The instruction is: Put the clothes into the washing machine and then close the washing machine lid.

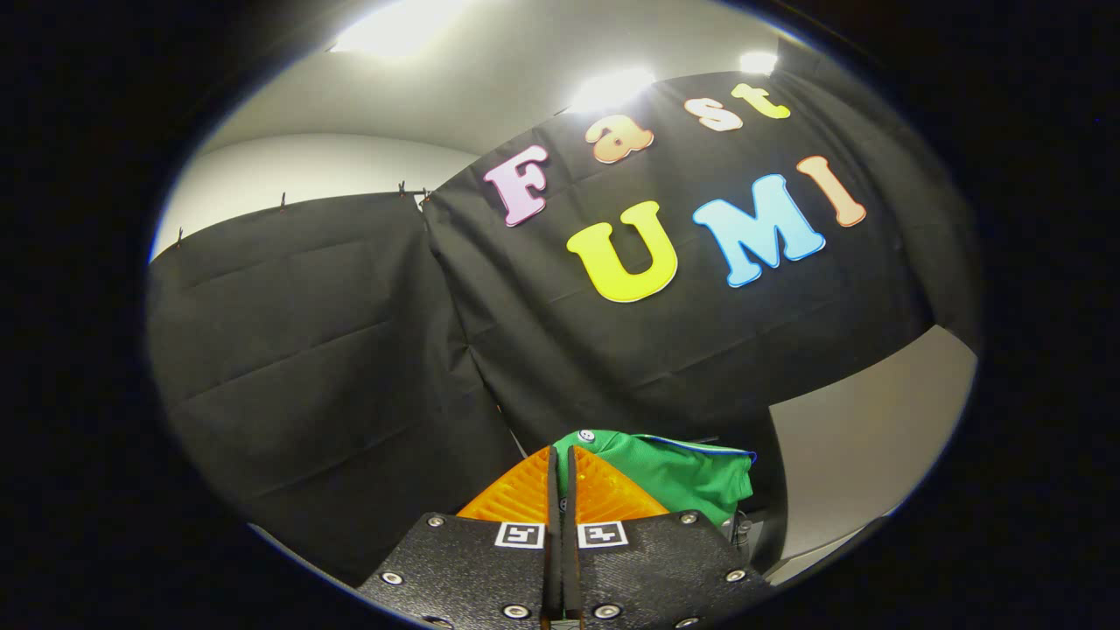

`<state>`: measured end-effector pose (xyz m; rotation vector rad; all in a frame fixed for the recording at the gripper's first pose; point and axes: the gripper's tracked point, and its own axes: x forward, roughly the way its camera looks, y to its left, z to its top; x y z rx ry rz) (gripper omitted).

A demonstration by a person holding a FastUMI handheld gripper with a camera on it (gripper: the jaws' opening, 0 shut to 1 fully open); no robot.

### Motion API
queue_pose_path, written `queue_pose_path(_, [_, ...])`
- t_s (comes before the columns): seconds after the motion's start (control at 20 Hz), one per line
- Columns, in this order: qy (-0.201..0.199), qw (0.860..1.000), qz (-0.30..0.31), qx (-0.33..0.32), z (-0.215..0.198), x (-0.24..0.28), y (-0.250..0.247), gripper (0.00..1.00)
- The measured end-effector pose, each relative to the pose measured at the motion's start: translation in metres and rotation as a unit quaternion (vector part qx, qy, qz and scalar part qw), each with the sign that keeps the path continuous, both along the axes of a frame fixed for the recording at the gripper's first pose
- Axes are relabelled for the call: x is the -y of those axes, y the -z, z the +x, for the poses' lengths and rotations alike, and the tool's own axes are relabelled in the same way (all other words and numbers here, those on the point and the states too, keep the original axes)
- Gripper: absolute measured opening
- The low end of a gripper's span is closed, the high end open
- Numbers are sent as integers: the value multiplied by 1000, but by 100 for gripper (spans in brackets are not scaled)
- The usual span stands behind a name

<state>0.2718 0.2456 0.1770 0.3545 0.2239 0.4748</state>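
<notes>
My gripper (561, 450) is raised and points at the booth's black cloth wall. Its two fingers stand almost together, with only a thin slit between them. A green garment (687, 477) with a blue edge and a small white button is pinched at the fingertips. It bunches over the tips and hangs down beside the right finger (604, 490). The part of the cloth that lies between the fingers is hidden.
The black cloth wall (350, 350) is close ahead and to the left. A pale grey flat panel (866, 437) stands to the right, beyond the garment. Bright ceiling lights (398, 26) shine above the wall.
</notes>
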Motion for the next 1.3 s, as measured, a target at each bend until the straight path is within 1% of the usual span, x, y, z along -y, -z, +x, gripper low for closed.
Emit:
queue_pose_path(0.3, [-25, 999, -10, -33, 33, -54, 41, 0])
queue_pose_path(0.55, [-41, 996, -48, -65, 64, -89, 97, 0])
queue_pose_path(0.75, [-45, 991, -78, -98, 87, -104, 147, 0])
queue_pose_path(1.05, [-45, 981, -126, -142, 119, -107, 220, 0])
queue_pose_path(1.3, [-59, 969, -167, -171, 128, -116, 278, 0])
